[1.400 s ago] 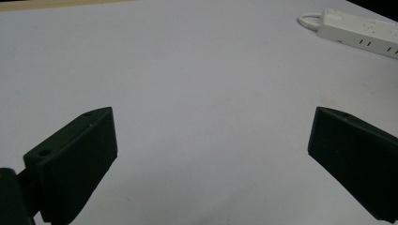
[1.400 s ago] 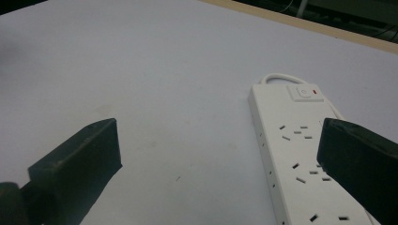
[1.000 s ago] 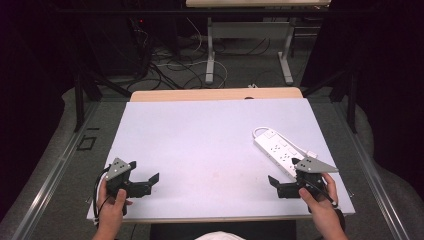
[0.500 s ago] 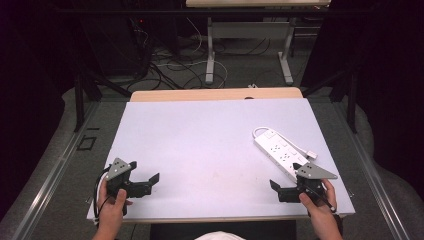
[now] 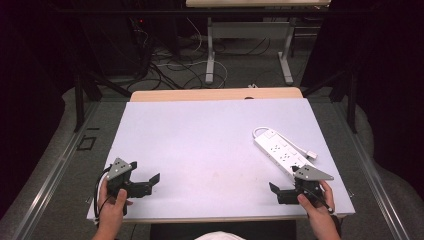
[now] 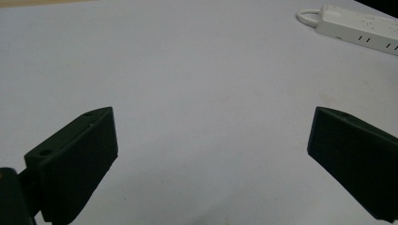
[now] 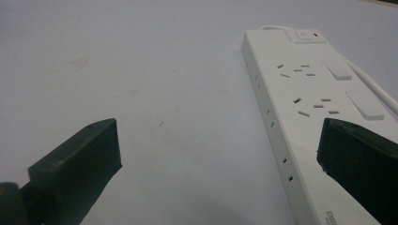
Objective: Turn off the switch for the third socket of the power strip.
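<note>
We hold both grippers wide open and empty: the right gripper (image 5: 278,191) has the power strip (image 5: 278,151) just ahead, partly between its jaws; the left gripper (image 5: 152,182) sits well apart from it.

A white power strip (image 5: 279,154) lies flat and diagonal on the desk's (image 5: 200,145) right side, cord looped behind.

R gripper (image 7: 218,154) w/ black fingers (image 7: 77,161) spread wide, low over the pale table (image 7: 141,61); white power strip (image 7: 309,112) lies flat at right btwn them & beyond, near end under the right finger, sockets & switches up, red-lit switch at far end, cord (image 7: 373,86) along its right side.
</note>
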The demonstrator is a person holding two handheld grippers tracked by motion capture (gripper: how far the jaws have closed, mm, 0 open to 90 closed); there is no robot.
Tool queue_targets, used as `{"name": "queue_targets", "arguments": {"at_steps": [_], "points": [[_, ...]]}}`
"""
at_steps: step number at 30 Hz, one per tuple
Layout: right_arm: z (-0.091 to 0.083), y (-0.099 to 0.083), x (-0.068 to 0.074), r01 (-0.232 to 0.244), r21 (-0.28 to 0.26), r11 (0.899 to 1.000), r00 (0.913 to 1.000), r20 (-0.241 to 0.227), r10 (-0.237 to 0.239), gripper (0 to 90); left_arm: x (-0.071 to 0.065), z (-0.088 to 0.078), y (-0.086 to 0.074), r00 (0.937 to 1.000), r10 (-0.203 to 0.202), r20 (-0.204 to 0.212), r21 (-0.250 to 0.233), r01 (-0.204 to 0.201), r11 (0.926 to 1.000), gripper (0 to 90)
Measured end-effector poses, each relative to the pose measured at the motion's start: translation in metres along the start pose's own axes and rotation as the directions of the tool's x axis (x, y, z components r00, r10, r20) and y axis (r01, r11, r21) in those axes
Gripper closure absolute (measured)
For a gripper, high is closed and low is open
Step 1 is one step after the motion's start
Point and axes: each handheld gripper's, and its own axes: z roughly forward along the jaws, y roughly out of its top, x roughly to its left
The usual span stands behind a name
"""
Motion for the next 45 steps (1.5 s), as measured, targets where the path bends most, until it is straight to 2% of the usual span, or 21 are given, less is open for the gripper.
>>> {"name": "queue_targets", "arguments": {"at_steps": [5, 6, 8, 13, 19, 22, 27, 30, 39, 41, 45], "points": [[0.004, -0.002, 0.001, 0.007, 0.009, 1.000, 0.9999, -0.009, -0.007, 0.0, 0.000, 0.000, 0.000, 1.0000, -0.001, 0.002, 0.003, 0.001, 1.0000, 1.8], [0.006, -0.003, 0.002, 0.008, 0.025, 1.000, 0.9999, -0.016, -0.007, 0.0, -0.001, 0.000, 0.000, 1.0000, -0.002, 0.003, 0.005, 0.002, 1.0000, 1.9], [0.007, -0.003, 0.003, 0.002, 0.023, 1.000, 0.9998, -0.018, -0.002, 0.0, 0.000, 0.000, 0.000, 0.9999, 0.012, -0.001, 0.005, -0.012, 0.9999, 1.8], [0.010, -0.003, 0.007, 0.036, 0.047, 0.998, 0.9986, -0.040, -0.034, 0.0, -0.001, 0.000, 0.000, 1.0000, 0.003, 0.004, 0.005, -0.003, 1.0000, 1.8], [0.011, -0.003, 0.009, 0.028, 0.043, 0.999, 0.9988, -0.040, -0.026, 0.0, 0.000, 0.001, 0.000, 0.9999, 0.016, 0.001, 0.008, -0.016, 0.9998, 1.9], [0.013, -0.003, 0.008, 0.043, 0.040, 0.998, 0.9980, -0.049, -0.041, 0.0, -0.001, 0.001, 0.000, 0.9999, 0.010, 0.003, 0.014, -0.010, 0.9999, 1.8], [0.013, -0.004, 0.009, 0.029, 0.062, 0.998, 0.9982, -0.053, -0.026, 0.0, -0.001, 0.001, 0.000, 0.9999, 0.012, 0.004, 0.012, -0.012, 0.9999, 1.8], [0.014, -0.004, 0.009, 0.033, 0.053, 0.998, 0.9980, -0.055, -0.031, 0.0, -0.001, 0.001, 0.000, 0.9999, 0.013, 0.003, 0.011, -0.013, 0.9998, 1.8], [0.016, -0.005, 0.009, 0.035, 0.068, 0.997, 0.9978, -0.059, -0.031, 0.0, 0.000, 0.001, 0.000, 0.9999, 0.014, 0.002, 0.010, -0.014, 0.9998, 1.9], [0.016, -0.005, 0.008, 0.052, 0.074, 0.996, 0.9968, -0.065, -0.047, 0.0, -0.001, 0.001, 0.000, 1.0000, -0.003, 0.006, 0.008, 0.003, 1.0000, 1.9], [0.017, -0.005, 0.009, 0.038, 0.082, 0.996, 0.9972, -0.067, -0.033, 0.0, 0.000, 0.001, 0.000, 0.9999, 0.013, 0.000, 0.008, -0.013, 0.9999, 1.8]]}}
